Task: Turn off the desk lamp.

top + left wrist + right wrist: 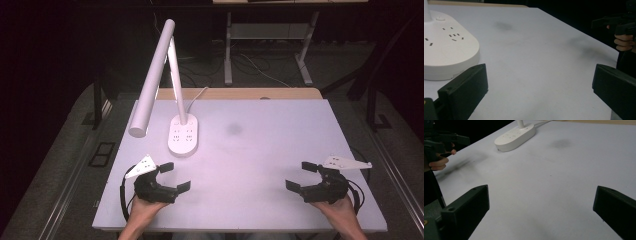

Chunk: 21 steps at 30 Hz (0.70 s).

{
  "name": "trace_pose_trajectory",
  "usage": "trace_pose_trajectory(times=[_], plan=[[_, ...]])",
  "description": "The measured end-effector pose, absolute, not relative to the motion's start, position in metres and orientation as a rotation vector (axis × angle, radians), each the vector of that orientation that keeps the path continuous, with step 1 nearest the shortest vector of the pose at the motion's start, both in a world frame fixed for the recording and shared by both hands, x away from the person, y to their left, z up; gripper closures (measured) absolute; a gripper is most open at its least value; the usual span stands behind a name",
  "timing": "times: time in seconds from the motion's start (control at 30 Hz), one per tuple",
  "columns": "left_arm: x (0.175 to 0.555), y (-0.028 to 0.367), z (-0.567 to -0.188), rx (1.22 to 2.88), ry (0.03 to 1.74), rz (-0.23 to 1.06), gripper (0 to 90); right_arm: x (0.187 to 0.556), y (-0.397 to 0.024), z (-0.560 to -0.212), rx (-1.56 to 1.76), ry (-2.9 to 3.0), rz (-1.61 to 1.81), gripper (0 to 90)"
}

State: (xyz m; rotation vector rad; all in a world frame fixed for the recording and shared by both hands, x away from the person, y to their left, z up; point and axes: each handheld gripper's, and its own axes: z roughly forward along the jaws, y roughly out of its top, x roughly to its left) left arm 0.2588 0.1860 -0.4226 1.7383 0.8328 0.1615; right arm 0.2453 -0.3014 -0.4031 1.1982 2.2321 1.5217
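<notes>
Both the left tool (175,176) and the right tool (300,175) rest spread and empty near the front edge of the white surface (260,135), well apart, with the lamp (183,135) standing beyond the left one and nothing between them.

White desk lamp (182,135), upright, table's far-left

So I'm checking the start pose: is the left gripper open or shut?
Open. The left gripper has its fingers spread wide apart with bare table between them, holding nothing, near the lamp base.
</notes>
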Motion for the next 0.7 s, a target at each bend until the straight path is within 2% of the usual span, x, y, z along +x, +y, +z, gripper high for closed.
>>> trace_pose_trajectory(times=[0.7], plan=[[0.258,0.188,-0.423,1.733,0.838,0.167,0.0,0.274,-0.275,-0.372,1.106,2.368,1.439,0.6]])
